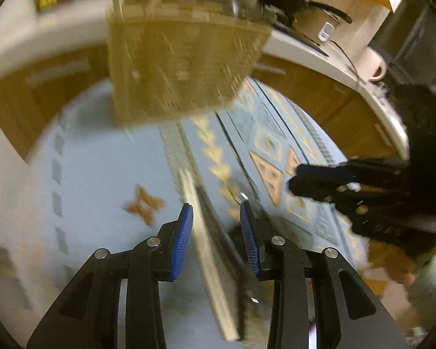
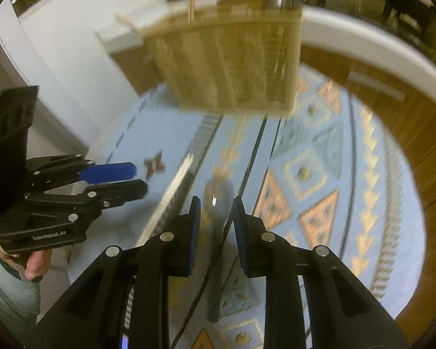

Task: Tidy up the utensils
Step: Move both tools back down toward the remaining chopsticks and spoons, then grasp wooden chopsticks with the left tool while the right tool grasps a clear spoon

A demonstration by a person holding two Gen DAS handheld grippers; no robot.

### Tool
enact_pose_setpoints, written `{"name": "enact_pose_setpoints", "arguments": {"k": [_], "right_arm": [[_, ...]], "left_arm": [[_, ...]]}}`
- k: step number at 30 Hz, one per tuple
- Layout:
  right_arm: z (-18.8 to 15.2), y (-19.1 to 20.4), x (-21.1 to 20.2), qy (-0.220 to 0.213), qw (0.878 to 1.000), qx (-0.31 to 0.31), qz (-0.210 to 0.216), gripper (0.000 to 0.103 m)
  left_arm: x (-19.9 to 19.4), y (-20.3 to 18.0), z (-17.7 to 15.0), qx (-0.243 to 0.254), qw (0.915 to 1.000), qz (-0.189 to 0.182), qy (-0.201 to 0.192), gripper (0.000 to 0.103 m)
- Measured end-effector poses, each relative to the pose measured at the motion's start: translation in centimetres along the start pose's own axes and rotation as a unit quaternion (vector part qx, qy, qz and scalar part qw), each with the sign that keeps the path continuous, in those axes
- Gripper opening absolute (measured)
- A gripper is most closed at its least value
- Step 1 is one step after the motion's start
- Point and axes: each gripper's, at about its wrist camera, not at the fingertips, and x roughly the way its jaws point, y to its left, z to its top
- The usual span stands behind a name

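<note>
**Two grippers over a patterned cloth, utensils lying below a woven basket**

Landmark: the tan woven rectangular basket, at the far edge of the light-blue cloth with orange and cream geometric patterns. It is blurred in both views. Pale sticks rise from its rim; what else it holds cannot be made out.

Item 1. Pale flat wooden utensil. Lies on the cloth on the near side of the basket, well apart from it. Its long axis runs from the near edge toward the basket, slightly slanted; the far tip points at the basket. Which end is the handle cannot be told through the blur.

Item 2. Dark slender utensil. Lies just beside item 1, roughly parallel to it. Its head is not legible.

Item 3. Left gripper, black with blue pads. Positioned on the near side of the basket, above items 1 and 2. Jaws partly spread; both utensils show in the gap, with no pad seen pressing on either.

Item 4. Right gripper, black with blue pads. Positioned on the near side of the basket, beside the left gripper. Jaws narrowly parted, nothing pinched; blurred cloth and a dark utensil show between them.
</note>
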Motion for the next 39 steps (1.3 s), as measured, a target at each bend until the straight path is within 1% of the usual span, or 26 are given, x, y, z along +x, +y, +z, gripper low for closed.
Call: {"name": "enact_pose_setpoints", "arguments": {"k": [2,7,11,15,18,22,27,28,29,30,31,32,34,35,37,39], "right_arm": [[-0.9,-0.1,1.2,0.023,1.000,0.001,0.000,0.020],[-2.1,-0.3,2.7,0.057,0.998,-0.002,-0.006,0.020],[-2.7,-0.1,3.7,0.070,0.997,-0.008,-0.008,0.020],[-2.6,0.5,4.4,0.077,0.997,-0.018,-0.017,0.020],[-2.4,0.7,5.1,0.078,0.996,-0.024,-0.026,0.020],[-1.7,1.3,5.7,0.072,0.996,-0.027,-0.035,0.020],[-0.9,2.7,6.8,0.062,0.993,-0.066,-0.072,0.020],[-1.0,3.0,6.9,0.060,0.992,-0.074,-0.080,0.019],[-1.0,3.2,7.0,0.058,0.991,-0.082,-0.089,0.015],[-1.1,3.3,7.0,0.056,0.990,-0.088,-0.096,0.012],[-1.1,3.3,7.0,0.055,0.990,-0.088,-0.096,0.010],[-1.1,3.2,6.9,0.056,0.990,-0.086,-0.096,0.010],[-1.3,2.3,6.7,0.056,0.991,-0.073,-0.097,0.010],[-1.3,1.8,6.4,0.055,0.991,-0.068,-0.099,0.010],[-1.5,0.5,5.7,0.055,0.992,-0.055,-0.103,0.010],[-1.5,-0.5,5.3,0.059,0.992,-0.044,-0.104,0.010]], "left_arm": [[0.8,0.5,-0.2,-0.013,0.9998,-0.009,0.014,0.032],[1.7,0.9,-0.8,0.001,0.9986,0.047,0.024,0.032],[2.8,0.8,-1.0,0.017,0.9965,0.069,0.045,0.032],[3.7,0.8,-1.3,0.037,0.9928,0.097,0.059,0.032],[3.8,0.4,-1.6,0.056,0.9906,0.108,0.062,0.032],[4.1,0.0,-1.2,0.067,0.9887,0.117,0.066,0.032],[4.7,-1.1,-1.1,0.096,0.9829,0.140,0.071,0.032],[4.8,-1.3,-1.2,0.102,0.9814,0.146,0.071,0.032],[4.8,-1.5,-1.3,0.108,0.9800,0.152,0.070,0.032],[4.8,-1.6,-1.4,0.113,0.9784,0.159,0.069,0.025],[4.8,-1.7,-1.4,0.117,0.9765,0.168,0.065,0.015],[4.8,-1.6,-1.4,0.115,0.9772,0.167,0.064,0.014],[4.5,-0.9,-1.2,0.100,0.9810,0.155,0.061,0.011],[4.2,-0.5,-1.2,0.092,0.9819,0.155,0.058,0.011],[3.5,0.3,-1.1,0.080,0.9815,0.167,0.048,0.010],[3.0,1.2,-1.0,0.066,0.9832,0.164,0.047,0.010]]}}
